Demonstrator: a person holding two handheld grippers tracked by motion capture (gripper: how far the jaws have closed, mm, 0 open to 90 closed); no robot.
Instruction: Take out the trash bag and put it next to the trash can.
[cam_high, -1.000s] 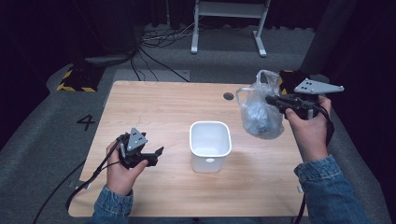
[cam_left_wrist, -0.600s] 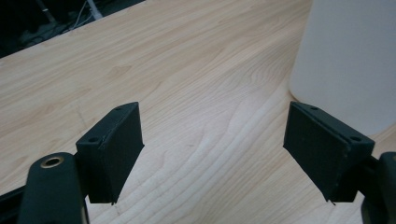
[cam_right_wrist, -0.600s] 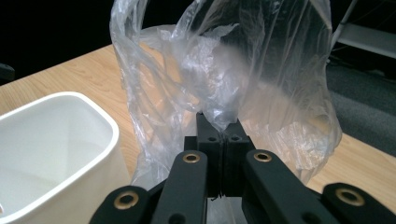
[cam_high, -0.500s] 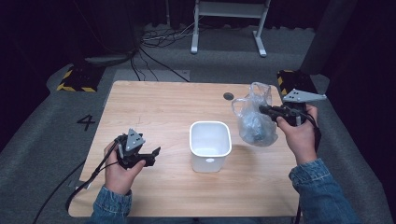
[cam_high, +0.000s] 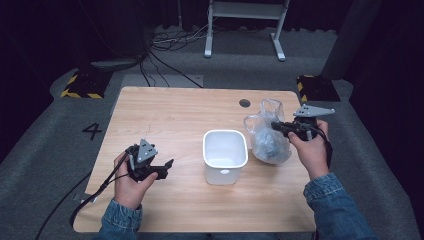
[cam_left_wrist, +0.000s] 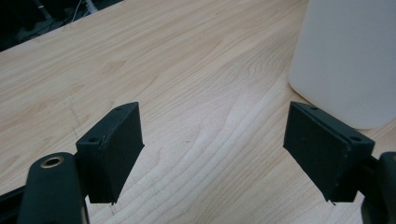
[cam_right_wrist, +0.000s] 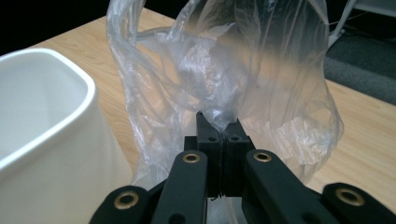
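Right gripper (cam_high: 278, 126) is clamped on a fold of the clear plastic bag (cam_high: 267, 136), which hangs just beside the white bin (cam_high: 225, 155). Left gripper (cam_high: 167, 165) rests released, jaws wide, bin ahead to its right. Step judged: carrying the bag to the bin. Next move calls for opening the bag over the rim.

This is looking like a lab or recording studio. A bare wooden table (cam_high: 165, 115) is standing on grey carpet, with dark curtains hanging behind it. Beyond the table, cables (cam_high: 165, 42) are trailing past a metal stand (cam_high: 245, 25); a painted number (cam_high: 92, 131) and striped blocks (cam_high: 80, 85) are flanking it.
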